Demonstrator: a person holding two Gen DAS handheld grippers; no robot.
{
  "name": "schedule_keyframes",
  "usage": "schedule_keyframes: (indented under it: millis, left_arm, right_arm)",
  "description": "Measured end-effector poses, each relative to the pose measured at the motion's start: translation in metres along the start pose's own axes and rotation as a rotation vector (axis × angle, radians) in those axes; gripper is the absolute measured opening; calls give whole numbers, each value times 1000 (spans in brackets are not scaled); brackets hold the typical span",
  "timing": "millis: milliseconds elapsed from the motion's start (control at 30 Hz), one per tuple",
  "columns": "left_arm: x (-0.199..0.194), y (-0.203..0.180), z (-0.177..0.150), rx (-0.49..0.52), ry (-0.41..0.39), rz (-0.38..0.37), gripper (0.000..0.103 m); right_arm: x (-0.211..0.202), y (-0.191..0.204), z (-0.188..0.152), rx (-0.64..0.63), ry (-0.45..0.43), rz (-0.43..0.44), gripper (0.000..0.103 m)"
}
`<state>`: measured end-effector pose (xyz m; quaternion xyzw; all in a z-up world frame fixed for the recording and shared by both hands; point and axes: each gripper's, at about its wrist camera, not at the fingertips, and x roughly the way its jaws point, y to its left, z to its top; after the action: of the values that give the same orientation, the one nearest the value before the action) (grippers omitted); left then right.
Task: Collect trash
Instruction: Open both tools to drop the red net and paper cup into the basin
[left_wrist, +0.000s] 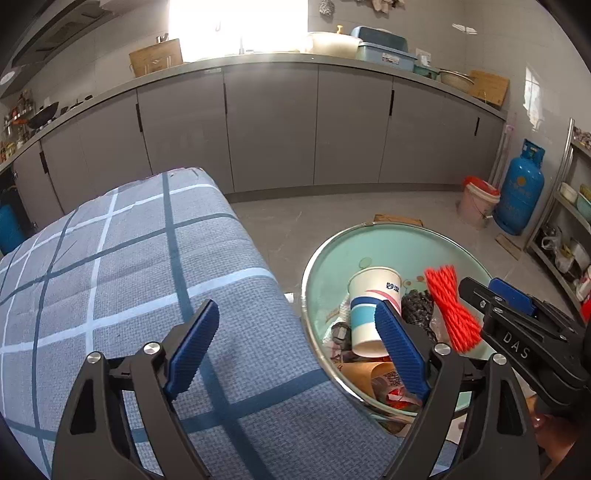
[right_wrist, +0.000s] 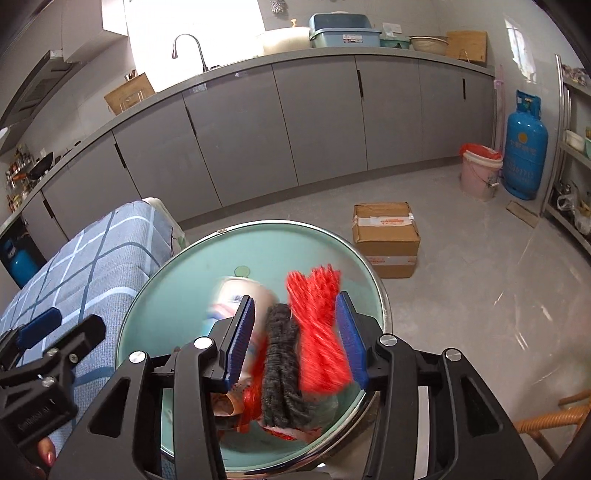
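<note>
My left gripper stands wide apart over the edge of the checked blue cloth, nothing between its pads; its right finger covers part of the paper cup, and the lower frame cuts off both fingers' bases. The cup lies tilted in the round basin, its mouth up and away, its long axis running from near to far. In the right wrist view the cup is blurred and its print unreadable. Below it in the left view, crumpled wrappers are half hidden by my finger; I cannot tell what they are.

Next, a dark grey knitted bundle lies in the basin, long axis near to far, its lower end masked by the gripper frame.

My right gripper is part-way apart. The red mesh net sits between its pads, beside the right pad, smeared by motion; whether the pads touch it I cannot tell. Its long axis runs along the fingers, flared end pointing away. From the left camera the net appears at the gripper tip above the basin, well clear of the rim.

Beyond: a cardboard box on the floor, a pink bucket, a blue gas cylinder
</note>
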<state>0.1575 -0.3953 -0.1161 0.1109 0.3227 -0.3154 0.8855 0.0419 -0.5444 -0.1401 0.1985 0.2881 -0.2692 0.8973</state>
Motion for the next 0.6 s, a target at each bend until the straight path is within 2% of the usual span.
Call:
schedule_keyframes:
  millis: [400, 600]
  left_arm:
    - [-14, 19, -8, -31, -19, 66, 94]
    - [-25, 29, -12, -53, -24, 74, 95]
  right_arm:
    - [0, 11, 0, -39, -11, -16, 52]
    - [-5, 18, -1, -66, -26, -10, 56]
